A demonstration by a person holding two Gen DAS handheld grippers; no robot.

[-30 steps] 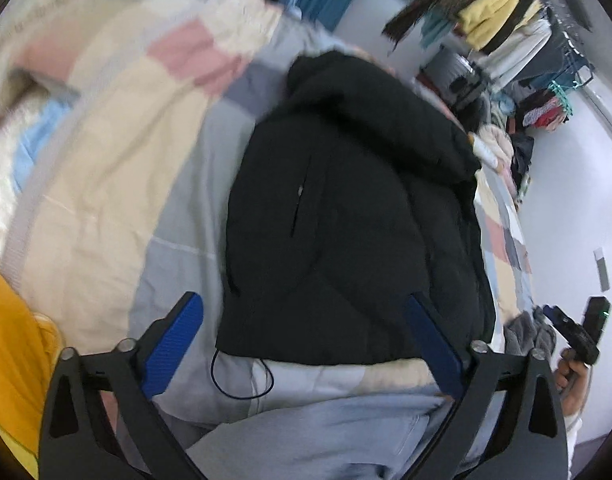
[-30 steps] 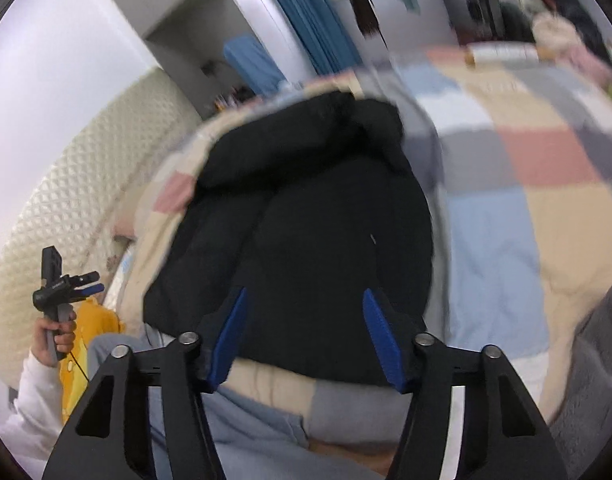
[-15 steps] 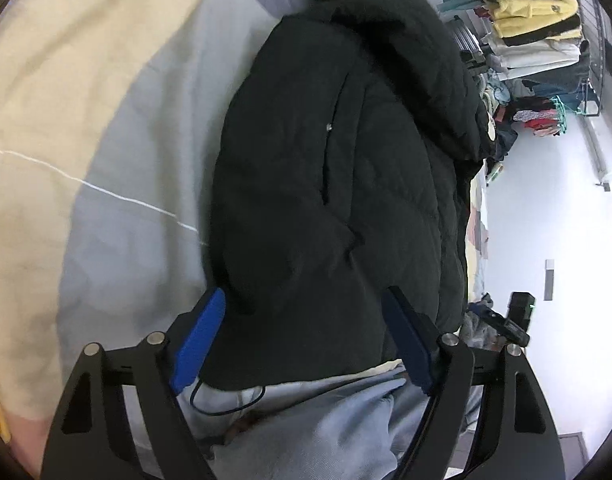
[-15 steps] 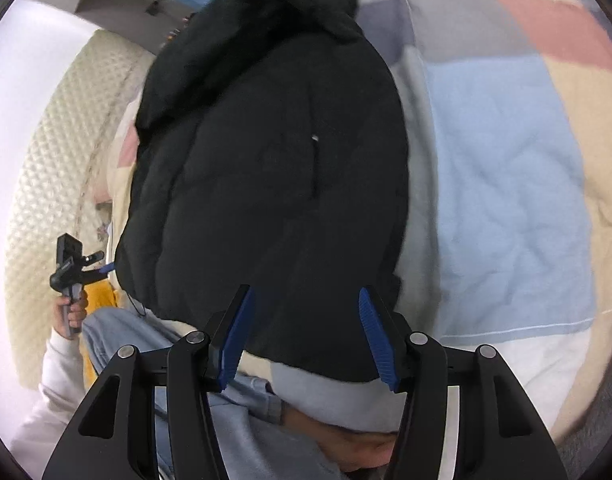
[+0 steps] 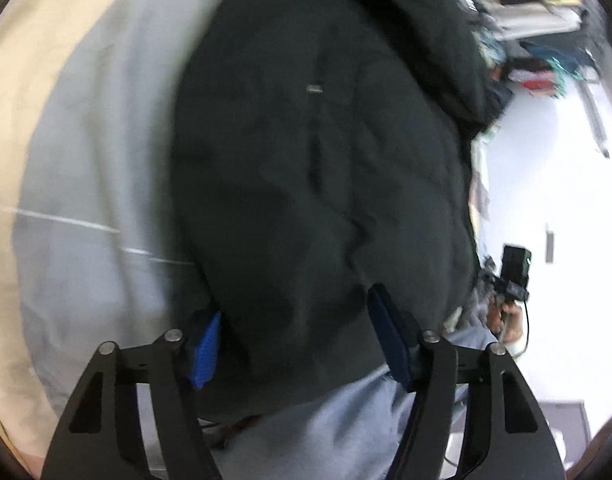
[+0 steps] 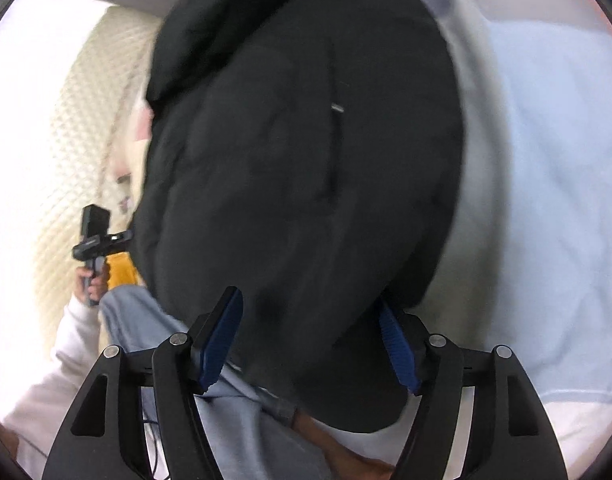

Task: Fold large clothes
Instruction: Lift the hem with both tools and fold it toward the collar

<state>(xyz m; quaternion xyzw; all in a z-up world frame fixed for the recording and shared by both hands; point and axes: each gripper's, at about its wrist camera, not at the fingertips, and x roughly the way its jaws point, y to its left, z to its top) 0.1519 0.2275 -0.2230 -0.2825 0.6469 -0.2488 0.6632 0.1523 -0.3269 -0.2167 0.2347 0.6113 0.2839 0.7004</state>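
Left wrist view, left to right: cream and grey patchwork bedspread (image 5: pixel 85 168), then black padded jacket (image 5: pixel 314 168) lying flat across it, filling the middle. Small metal zip pull (image 5: pixel 314 88) on the chest. Beyond the jacket's right edge, shelves of folded clothes (image 5: pixel 534 20) against a white wall, all blurred. Lower right, a hand (image 5: pixel 506 316) gripping the other tool's handle. Left gripper (image 5: pixel 295 344) down at the jacket's near hem, blue pads (image 5: pixel 206 350) set either side of the hem's bulk; just been closing, jaws still apart, cloth between them, no clear pinch visible. Grey-blue trousers (image 5: pixel 346 420) below the hem.

Right wrist view, left to right: cream quilted headboard (image 6: pixel 77 128), a white sleeve (image 6: pixel 69 344) and a hand (image 6: pixel 90 280) on the other handle, a scrap of yellow cloth (image 6: pixel 121 270), then the jacket (image 6: pixel 306 184), then pale blue bedspread (image 6: pixel 546 184). Right gripper (image 6: pixel 310 340) at the hem too, just been opening, jaws apart and straddling the fabric, not clamped.
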